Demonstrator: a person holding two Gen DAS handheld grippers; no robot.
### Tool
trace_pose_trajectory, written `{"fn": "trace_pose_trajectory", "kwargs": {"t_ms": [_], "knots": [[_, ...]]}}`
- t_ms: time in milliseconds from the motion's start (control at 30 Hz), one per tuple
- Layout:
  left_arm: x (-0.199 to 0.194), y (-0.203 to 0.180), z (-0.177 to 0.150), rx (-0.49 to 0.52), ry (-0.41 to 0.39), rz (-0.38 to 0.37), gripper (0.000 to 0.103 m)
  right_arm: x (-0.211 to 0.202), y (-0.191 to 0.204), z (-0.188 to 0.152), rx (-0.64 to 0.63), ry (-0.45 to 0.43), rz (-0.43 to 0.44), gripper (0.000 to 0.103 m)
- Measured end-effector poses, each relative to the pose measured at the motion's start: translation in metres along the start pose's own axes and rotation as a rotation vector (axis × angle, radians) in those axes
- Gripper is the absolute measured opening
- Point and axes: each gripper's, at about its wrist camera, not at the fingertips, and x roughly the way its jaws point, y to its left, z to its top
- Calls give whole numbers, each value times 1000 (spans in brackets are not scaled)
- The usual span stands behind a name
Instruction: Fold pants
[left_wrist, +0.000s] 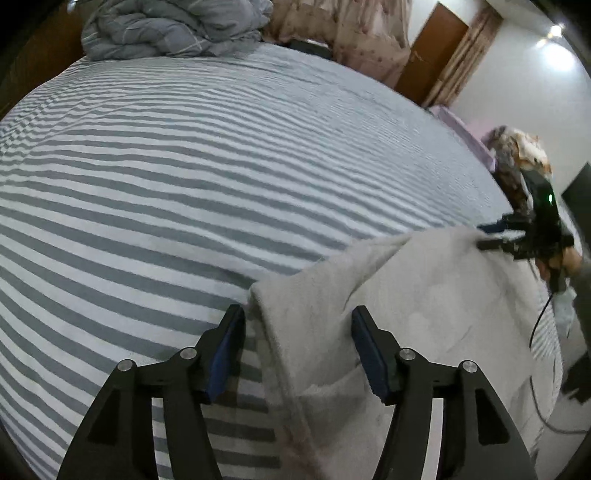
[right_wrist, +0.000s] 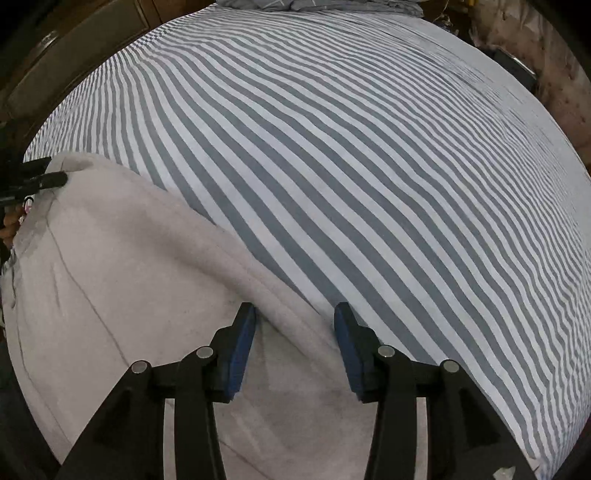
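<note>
The pale grey fleece pants (right_wrist: 122, 280) lie flat along the near edge of the grey-and-white striped bed sheet (right_wrist: 369, 155). The left gripper (left_wrist: 298, 350) stands partly open astride one end's edge, pads clear. The right gripper (right_wrist: 294, 345) is likewise partly open over the other end, gripping nothing.
</note>
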Motion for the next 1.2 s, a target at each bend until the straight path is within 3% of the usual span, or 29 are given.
{"fn": "trace_pose_trajectory", "kwargs": {"t_ms": [100, 300, 333, 367, 400, 433, 500, 667, 933, 1067, 1200], "knots": [[1, 3, 0, -14, 9, -31, 66, 1, -2, -8, -29, 14, -1, 42], [11, 14, 16, -152, 0, -108, 68, 10, -10, -8, 5, 32, 6, 49], [11, 15, 17, -177, -7, -111, 67, 10, -9, -6, 6, 25, 4, 42], [11, 14, 19, -190, -8, -102, 59, 9, -7, -5, 5, 21, 12, 34], [11, 11, 20, -182, -6, -61, 56, 5, -3, -4, 4, 12, 18, 17], [11, 6, 19, -160, -4, -34, 54, 2, 0, -5, 1, 3, 10, 12], [5, -4, 17, -116, -19, 10, 52, -6, 9, -9, -15, -4, -22, 8], [-41, -23, 13, -66, -123, 10, 50, -62, 19, -25, 27, -94, -30, 7], [-133, -66, -26, 55, -189, -51, 49, -163, 76, -108, 79, -183, 0, 6], [-174, -91, -61, 132, -206, -67, 49, -188, 108, -153, 99, -198, 13, 6], [-201, -108, -106, 177, -170, -82, 48, -194, 140, -212, 121, -183, 51, 6]]}}
